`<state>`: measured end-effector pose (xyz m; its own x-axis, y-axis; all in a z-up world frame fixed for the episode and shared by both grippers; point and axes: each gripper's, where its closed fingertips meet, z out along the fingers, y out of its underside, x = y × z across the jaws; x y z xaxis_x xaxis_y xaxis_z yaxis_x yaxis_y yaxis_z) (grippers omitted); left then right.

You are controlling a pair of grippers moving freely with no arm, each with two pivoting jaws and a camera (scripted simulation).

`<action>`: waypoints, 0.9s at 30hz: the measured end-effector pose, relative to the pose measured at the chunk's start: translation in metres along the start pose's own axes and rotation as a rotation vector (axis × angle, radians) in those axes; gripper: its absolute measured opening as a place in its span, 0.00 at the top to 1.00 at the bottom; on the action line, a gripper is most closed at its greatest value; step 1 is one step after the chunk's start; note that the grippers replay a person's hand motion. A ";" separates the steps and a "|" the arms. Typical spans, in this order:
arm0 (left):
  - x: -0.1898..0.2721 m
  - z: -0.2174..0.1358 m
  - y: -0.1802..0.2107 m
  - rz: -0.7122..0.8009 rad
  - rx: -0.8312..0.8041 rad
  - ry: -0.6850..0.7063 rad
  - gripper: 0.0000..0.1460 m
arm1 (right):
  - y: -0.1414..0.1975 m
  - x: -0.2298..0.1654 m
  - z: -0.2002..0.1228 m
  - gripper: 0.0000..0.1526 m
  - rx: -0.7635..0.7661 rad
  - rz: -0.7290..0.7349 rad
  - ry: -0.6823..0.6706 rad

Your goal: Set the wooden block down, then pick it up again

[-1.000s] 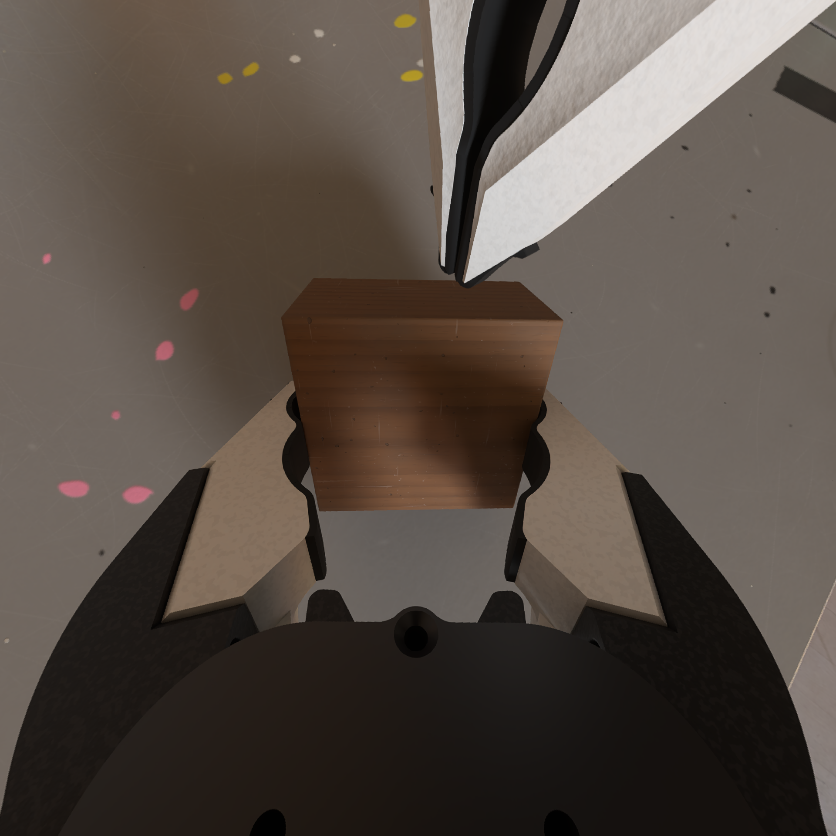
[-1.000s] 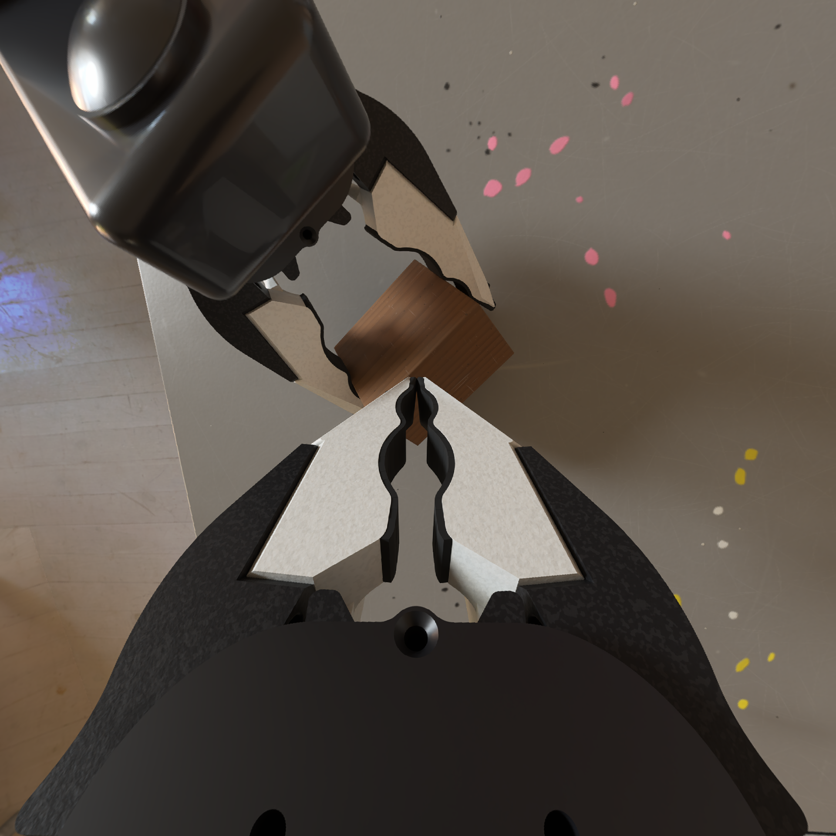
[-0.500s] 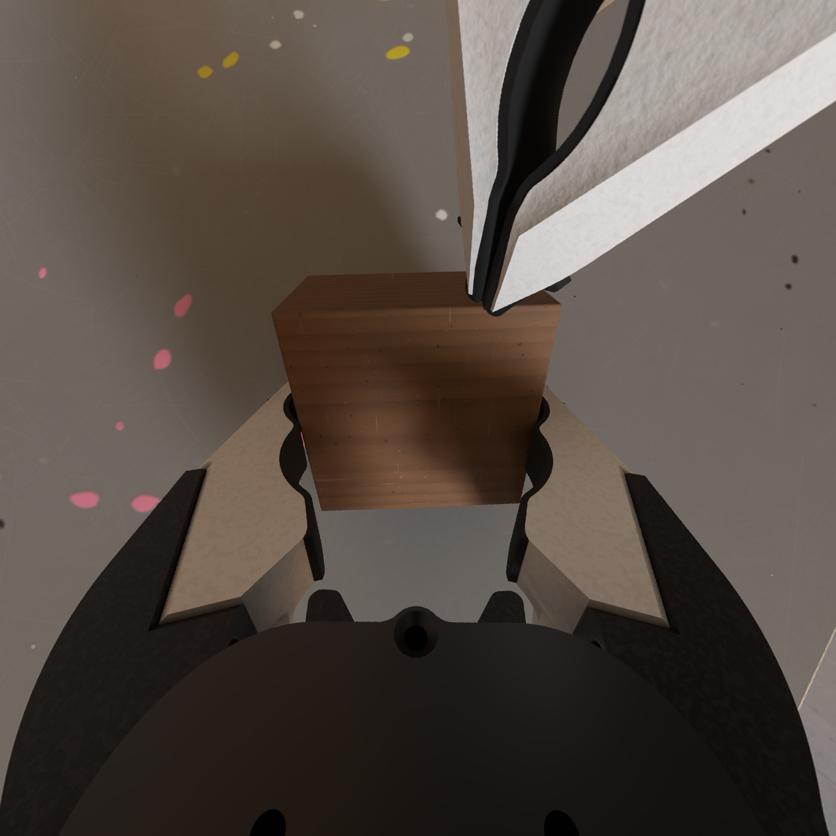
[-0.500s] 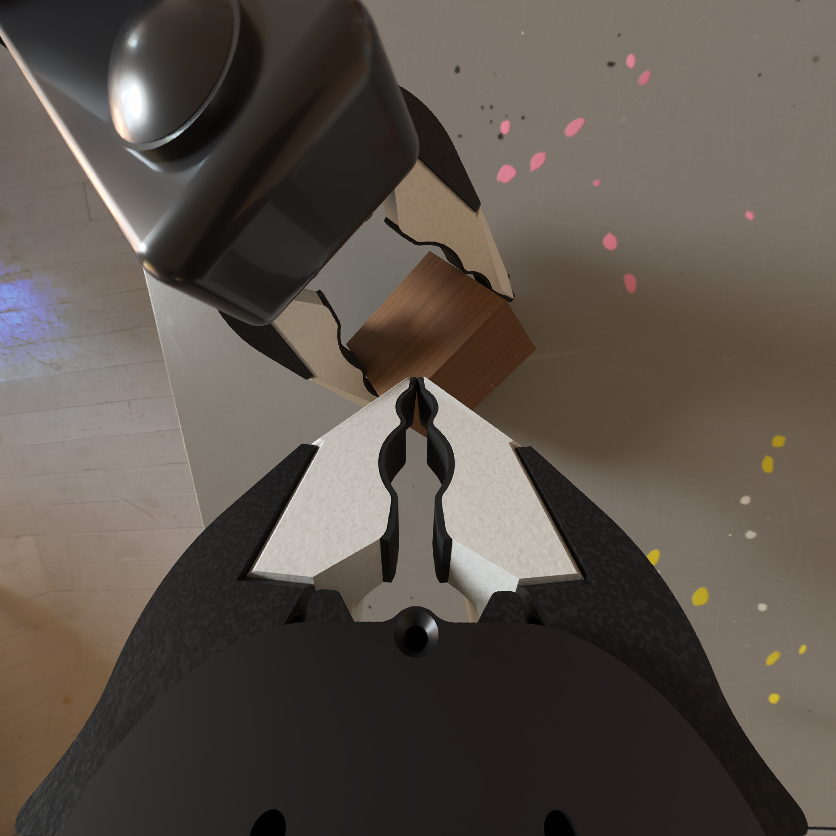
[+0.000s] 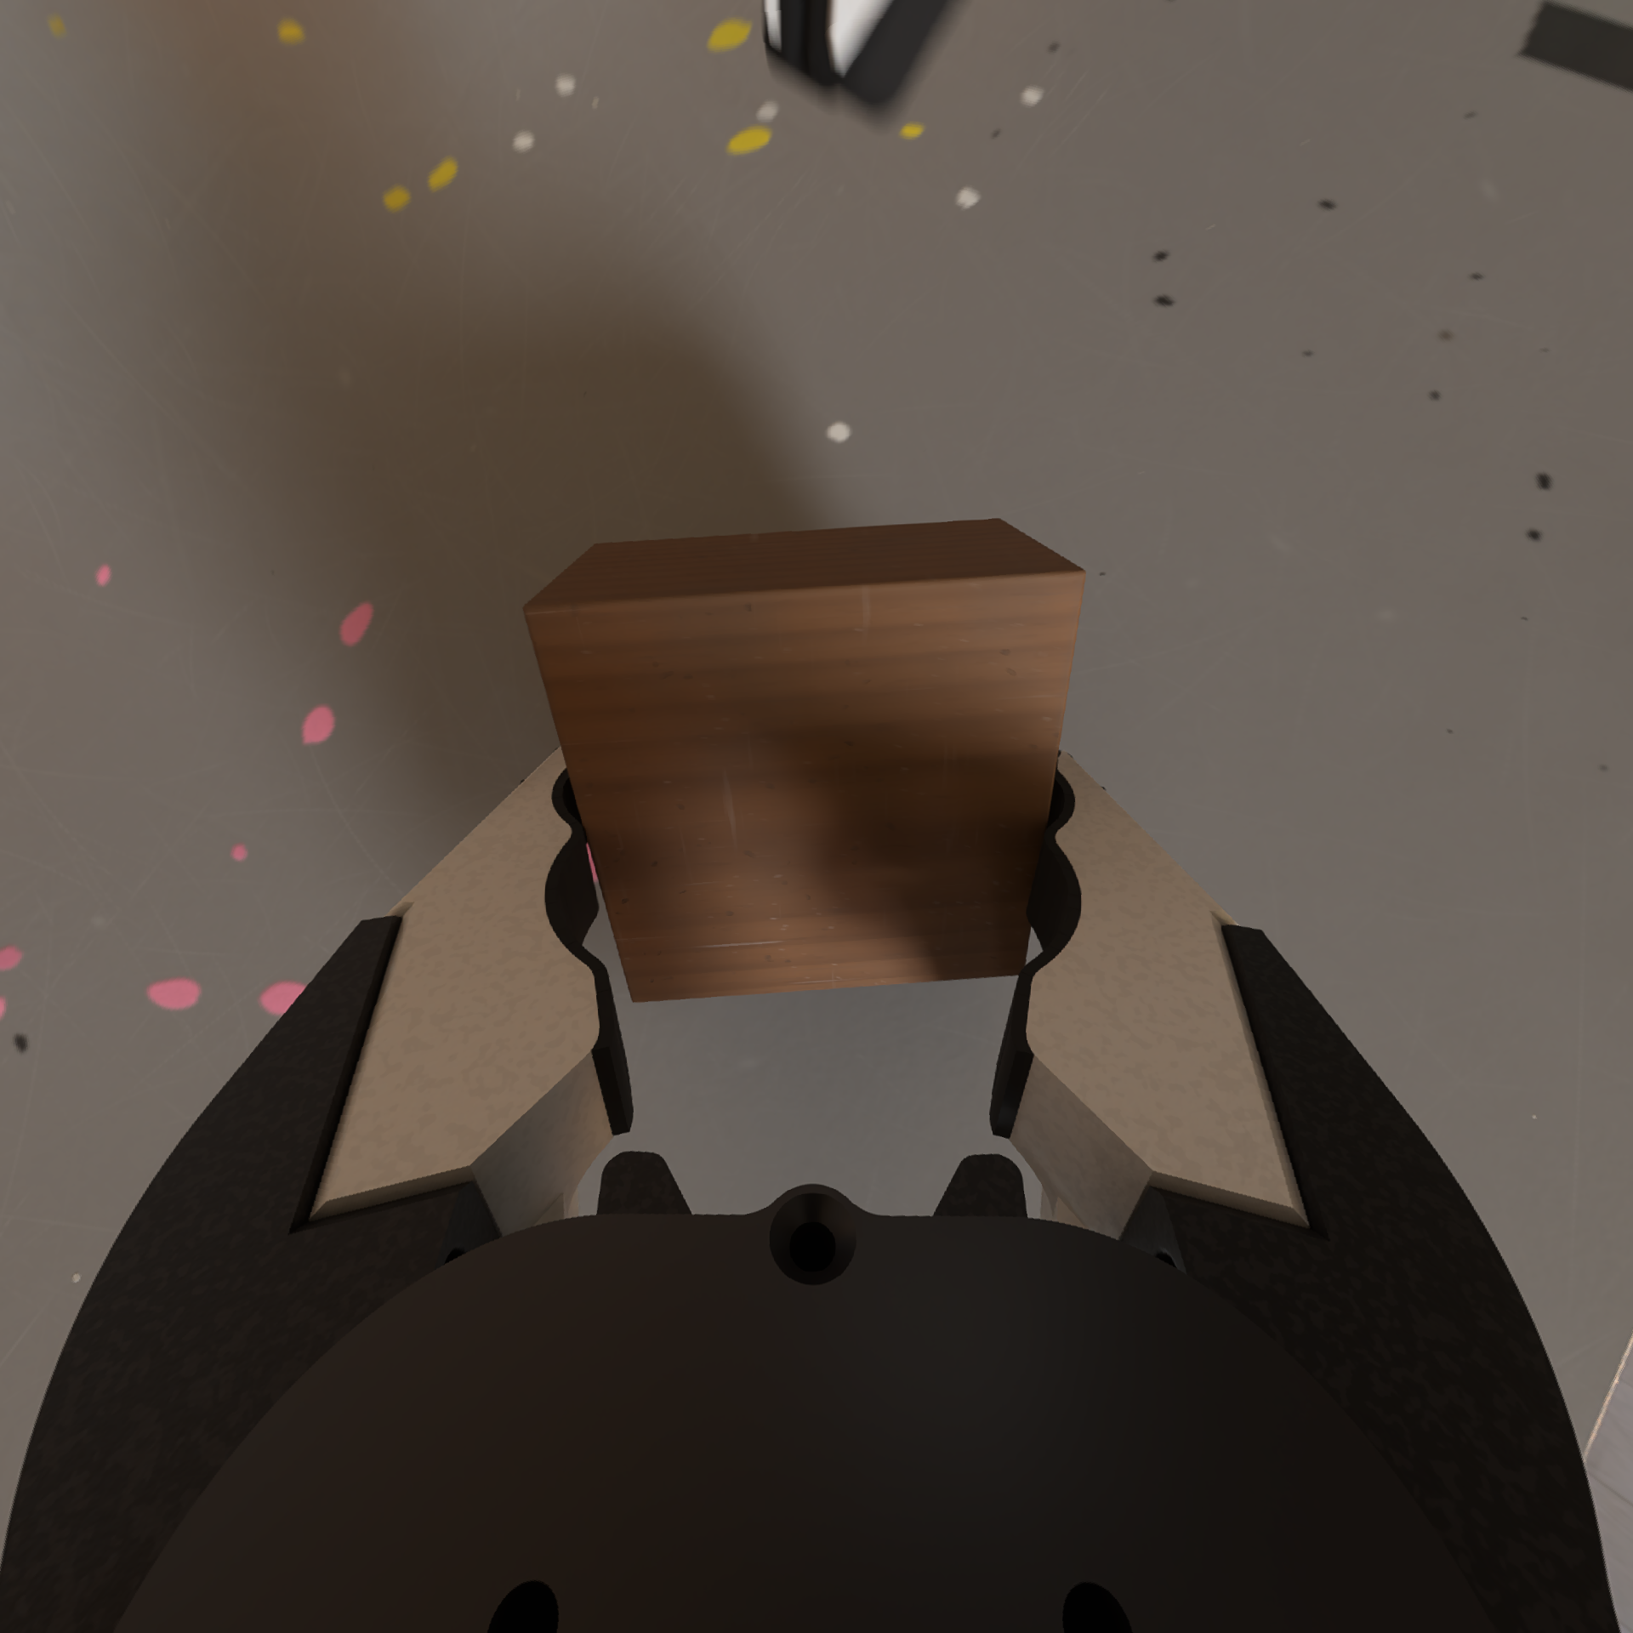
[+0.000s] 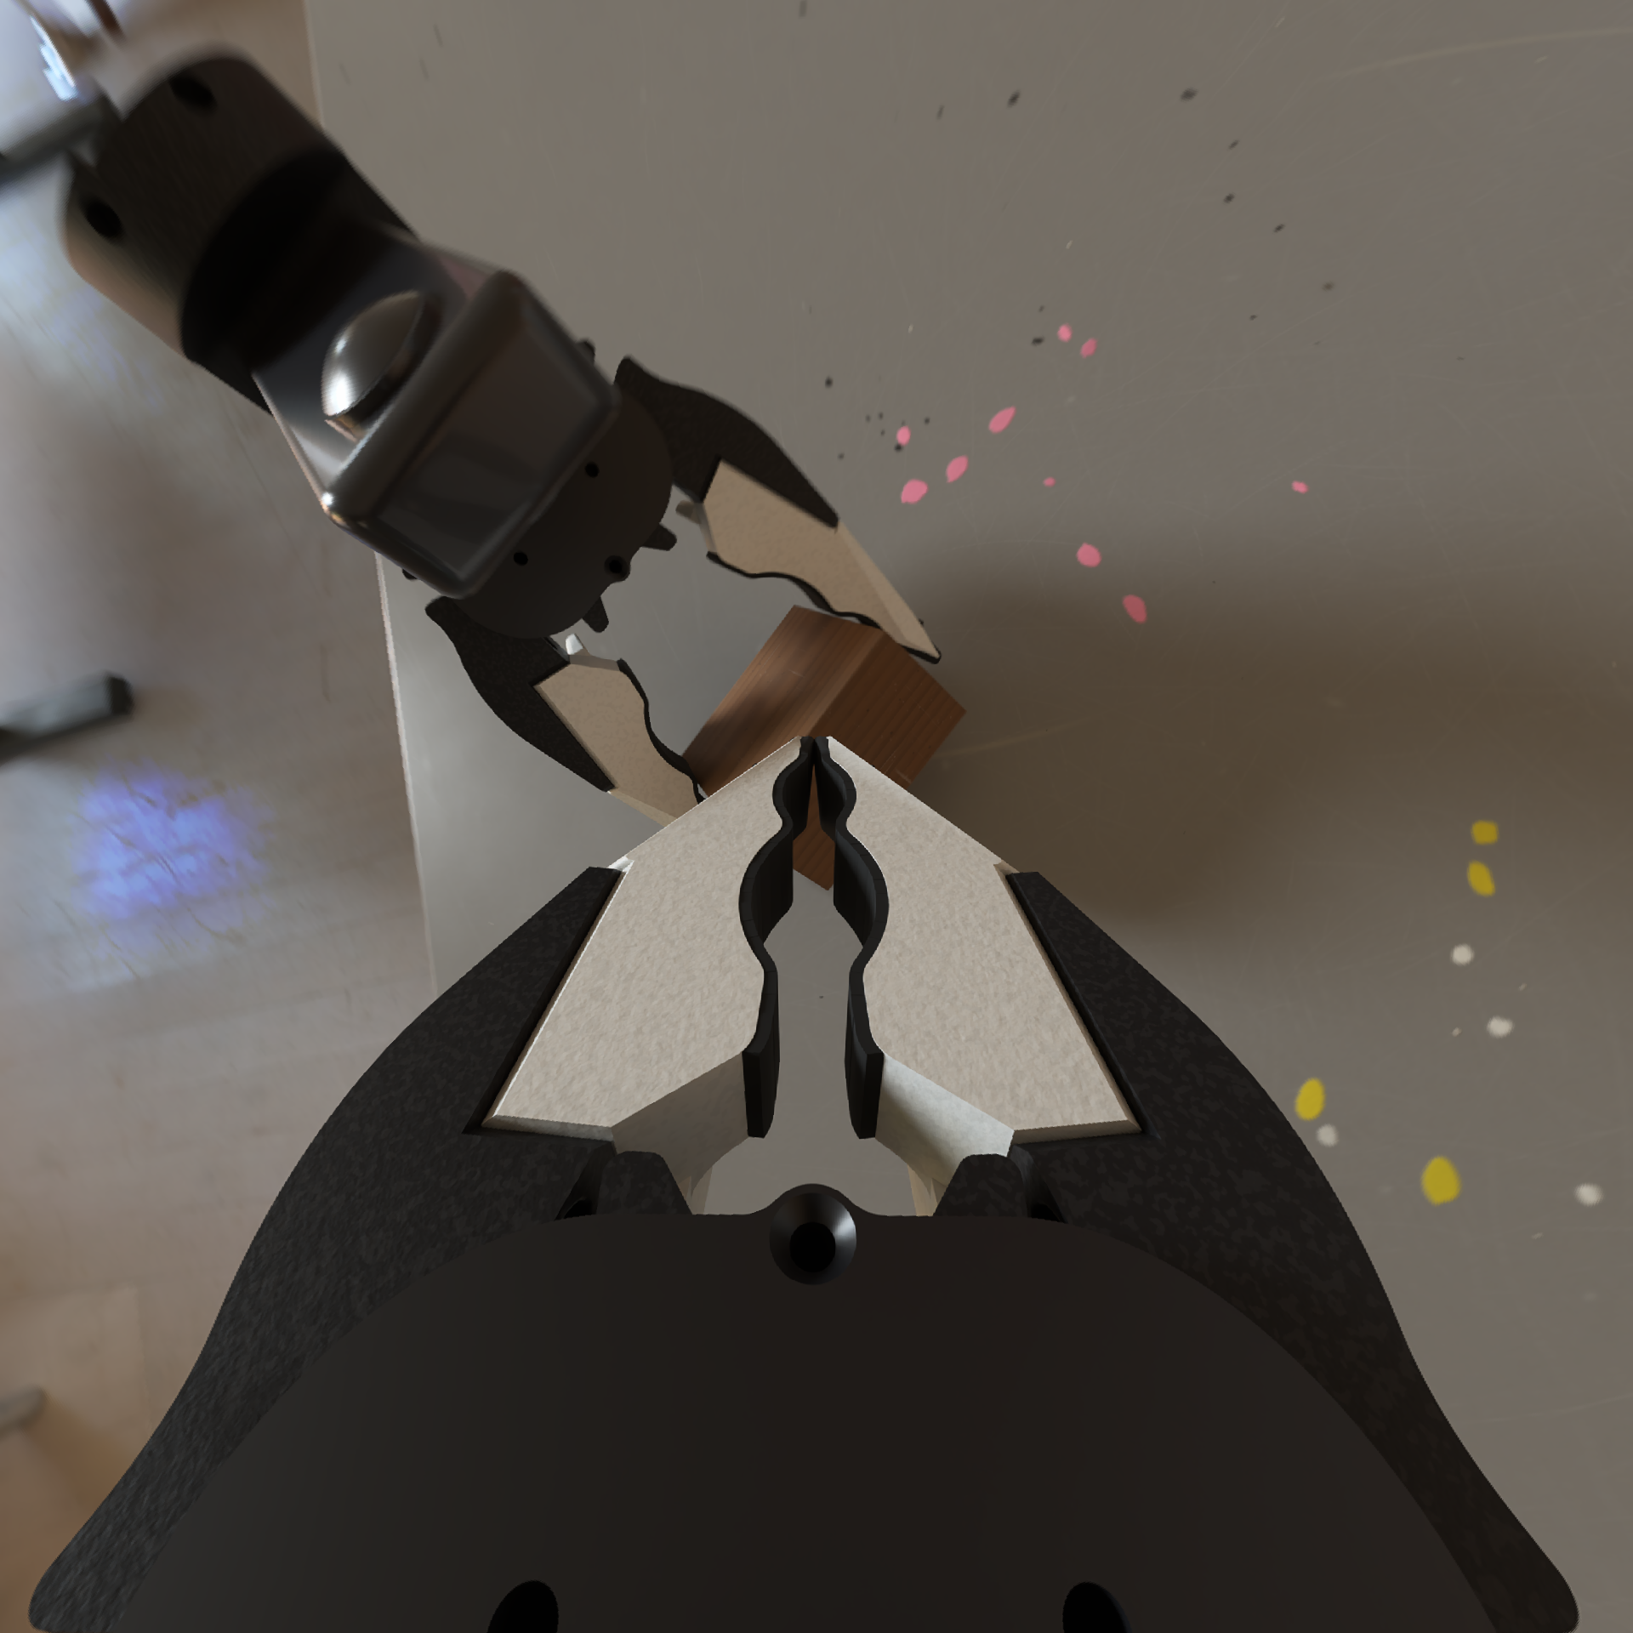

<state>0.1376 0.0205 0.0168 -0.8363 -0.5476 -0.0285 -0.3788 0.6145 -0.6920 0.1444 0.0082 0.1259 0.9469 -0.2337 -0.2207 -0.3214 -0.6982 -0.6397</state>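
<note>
The wooden block (image 5: 795, 760) is a brown cube between the tan fingers of my left gripper (image 5: 813, 769), which is shut on its two sides. I cannot tell whether the block touches the grey table (image 5: 1325, 619). My right gripper (image 6: 813, 747) is shut and empty. It hovers apart from the block (image 6: 831, 689), with its tips in front of the block's near corner. In the right wrist view one of the left gripper's fingers (image 6: 795, 548) shows clamped on the block. In the left wrist view the right gripper (image 5: 831, 53) is only a blurred tip at the top edge.
Pink (image 5: 318, 725), yellow (image 5: 747, 140) and white paint flecks dot the table. The table's left edge (image 6: 411, 839) runs close beside the left gripper, with pale wood floor (image 6: 177, 1016) below it. Open table surface (image 6: 1281, 707) lies to the right of the block.
My right gripper has pulled back and up from the block, from just over its top edge to well clear. My left gripper still holds the block, and the right stays shut.
</note>
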 end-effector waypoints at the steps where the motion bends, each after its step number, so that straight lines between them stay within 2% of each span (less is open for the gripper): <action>1: 0.003 -0.003 -0.001 0.017 0.026 -0.002 0.32 | 0.001 0.000 -0.008 1.00 0.039 0.028 -0.010; 4: 0.015 -0.021 -0.012 0.063 0.162 0.007 0.33 | 0.012 -0.007 -0.018 1.00 0.154 0.084 -0.006; 6: 0.020 -0.035 -0.016 0.072 0.245 0.011 0.33 | 0.023 -0.016 -0.013 1.00 0.219 0.157 -0.055; 9: 0.015 -0.036 -0.004 0.041 0.175 -0.020 0.34 | 0.039 -0.020 0.003 1.00 0.257 0.241 -0.097; 11: 0.015 -0.034 0.002 0.040 0.149 -0.021 0.34 | 0.038 -0.021 0.004 0.99 0.330 0.278 -0.125; 18: 0.037 -0.060 -0.017 -0.043 0.322 0.171 0.34 | 0.036 -0.035 -0.017 1.00 0.451 0.288 -0.192; 21: 0.028 -0.065 -0.016 -0.052 0.320 0.149 0.34 | 0.045 -0.034 -0.024 0.99 0.457 0.247 -0.112; 25: 0.006 -0.052 0.002 -0.119 0.197 0.050 0.34 | 0.067 -0.013 -0.027 0.99 0.435 0.115 0.159; 27: -0.005 -0.045 0.013 -0.128 0.128 -0.024 0.34 | 0.074 -0.005 -0.031 1.00 0.446 0.079 0.248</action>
<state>0.1188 0.0568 0.0407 -0.7742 -0.6310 0.0495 -0.4269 0.4628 -0.7769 0.1162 -0.0630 0.1022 0.8749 -0.4653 -0.1345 -0.3117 -0.3284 -0.8916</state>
